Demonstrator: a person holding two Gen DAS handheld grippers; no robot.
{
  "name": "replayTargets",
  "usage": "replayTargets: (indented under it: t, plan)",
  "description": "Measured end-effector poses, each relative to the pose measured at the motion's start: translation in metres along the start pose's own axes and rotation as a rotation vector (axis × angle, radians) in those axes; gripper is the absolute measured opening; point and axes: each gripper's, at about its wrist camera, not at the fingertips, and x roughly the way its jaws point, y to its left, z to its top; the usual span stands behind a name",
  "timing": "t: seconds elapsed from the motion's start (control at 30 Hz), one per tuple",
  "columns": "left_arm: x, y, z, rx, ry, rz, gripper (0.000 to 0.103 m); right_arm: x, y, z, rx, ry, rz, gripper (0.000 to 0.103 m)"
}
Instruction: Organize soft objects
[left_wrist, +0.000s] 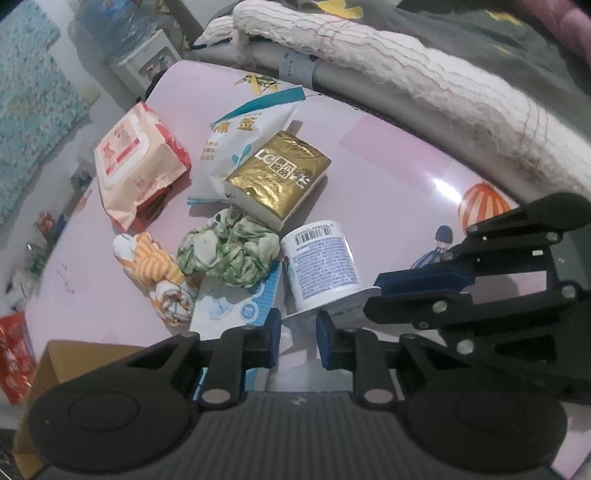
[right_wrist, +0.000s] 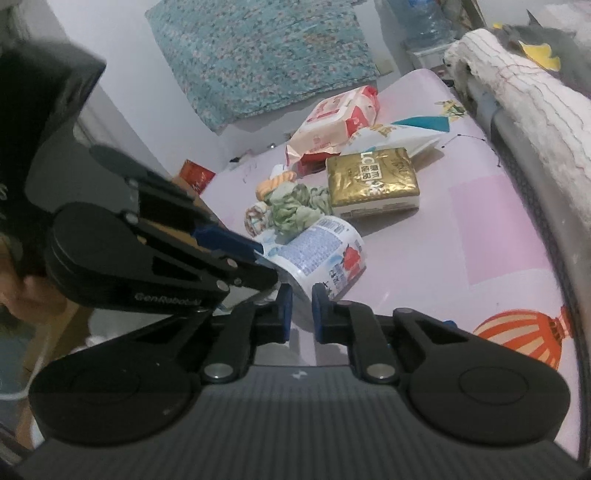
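A white cup-shaped pack (left_wrist: 325, 258) with a barcode and small print lies on its side on the pink tabletop (left_wrist: 388, 166). My left gripper (left_wrist: 299, 332) is shut on its flared white rim. The right gripper (left_wrist: 373, 295) comes in from the right and clamps the same rim. In the right wrist view the right gripper (right_wrist: 301, 314) pinches the pack (right_wrist: 325, 254) from below, and the left gripper (right_wrist: 269, 266) bites its left end. Just behind lie a crumpled green cloth (left_wrist: 229, 251) and an orange striped cloth (left_wrist: 159, 266).
A gold tissue pack (left_wrist: 277, 177), a white and teal bag (left_wrist: 240, 136), a pink wipes pack (left_wrist: 136, 162) and a blue tissue pack (left_wrist: 229, 306) crowd the table. A cardboard box (left_wrist: 70, 362) sits below the near-left edge. A padded ledge with blankets (left_wrist: 406, 74) borders the far side.
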Motion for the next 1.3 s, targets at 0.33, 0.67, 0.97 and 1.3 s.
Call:
replayTargets:
  t: [0.33, 0.67, 0.97, 1.3]
  plan:
    - [-0.022, 0.015, 0.006, -0.156, -0.01, -0.172, 0.022, -0.035, -0.014, 0.013, 0.187, 0.012, 0.044, 0.011]
    - [-0.006, 0.042, 0.026, -0.342, -0.007, -0.244, 0.022, -0.026, -0.047, 0.029, 0.402, 0.021, 0.061, 0.011]
    - [-0.006, 0.054, 0.027, -0.367, -0.058, -0.215, 0.035, -0.006, -0.06, 0.04, 0.47, 0.017, 0.106, 0.014]
    - [-0.026, 0.054, 0.016, -0.336, -0.056, -0.245, 0.072, -0.031, -0.079, 0.039, 0.521, -0.067, 0.147, 0.047]
